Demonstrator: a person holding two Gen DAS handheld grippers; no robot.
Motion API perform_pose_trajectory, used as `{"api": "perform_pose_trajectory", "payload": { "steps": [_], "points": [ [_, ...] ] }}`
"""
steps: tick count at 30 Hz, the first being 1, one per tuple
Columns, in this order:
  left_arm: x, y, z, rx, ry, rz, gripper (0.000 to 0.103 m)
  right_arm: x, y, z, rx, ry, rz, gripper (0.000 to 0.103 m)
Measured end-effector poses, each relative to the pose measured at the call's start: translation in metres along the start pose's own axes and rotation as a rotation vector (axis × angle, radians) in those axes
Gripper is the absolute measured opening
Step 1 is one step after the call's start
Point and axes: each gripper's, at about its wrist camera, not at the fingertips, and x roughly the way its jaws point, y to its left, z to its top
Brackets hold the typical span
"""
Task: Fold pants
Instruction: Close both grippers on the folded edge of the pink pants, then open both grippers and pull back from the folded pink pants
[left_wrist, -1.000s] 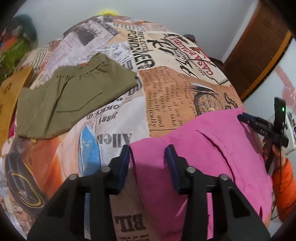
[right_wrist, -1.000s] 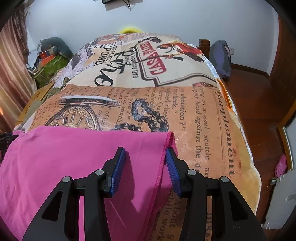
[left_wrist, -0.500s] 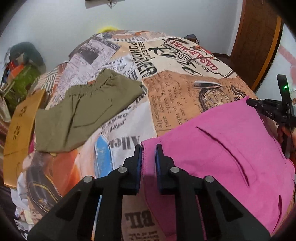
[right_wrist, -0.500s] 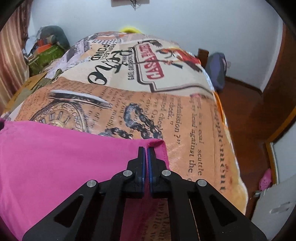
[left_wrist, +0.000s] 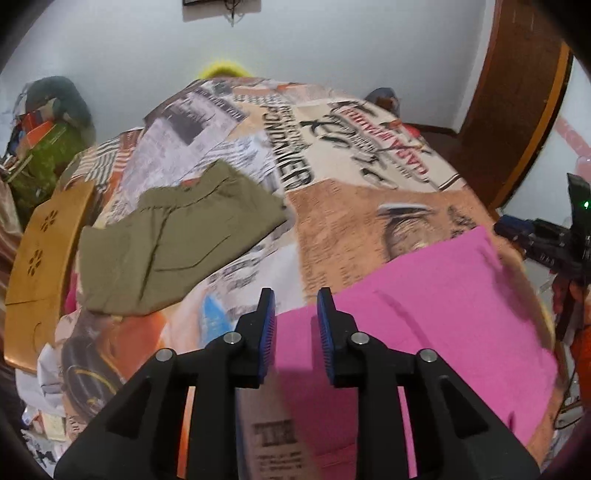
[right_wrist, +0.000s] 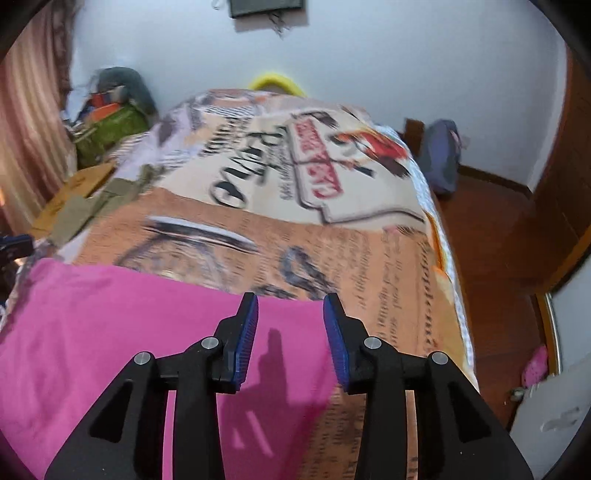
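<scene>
Pink pants (left_wrist: 424, 306) lie folded flat on the printed bedspread (left_wrist: 332, 206), at the near edge of the bed. My left gripper (left_wrist: 295, 325) is open above their near left corner, holding nothing. My right gripper (right_wrist: 290, 332) is open above their right edge (right_wrist: 147, 332), holding nothing. In the left wrist view the right gripper's black body (left_wrist: 546, 243) shows at the far right. Both views are motion-blurred.
Folded olive-green pants (left_wrist: 173, 236) lie on the bed's left side. A yellow-brown cardboard piece (left_wrist: 40, 243) leans at the left edge. A pile of bags (right_wrist: 107, 122) stands by the wall. A wooden floor (right_wrist: 498, 251) and a door lie to the right.
Both grippers were open a second ago, then shut on the pink pants' corners, and now they have opened and let go. Both have lifted away from the cloth.
</scene>
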Motion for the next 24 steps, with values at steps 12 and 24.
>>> {"api": "perform_pose_trajectory", "payload": {
  "steps": [12,24],
  "points": [
    [0.05,-0.009,-0.015,0.018,0.09,-0.014,0.032,0.056,0.003,-0.018,0.022,0.101,0.087,0.04],
    [0.037,0.003,-0.02,-0.003,0.066,0.005,0.034,0.036,-0.023,-0.02,0.047,0.117,-0.052,0.042]
  ]
}}
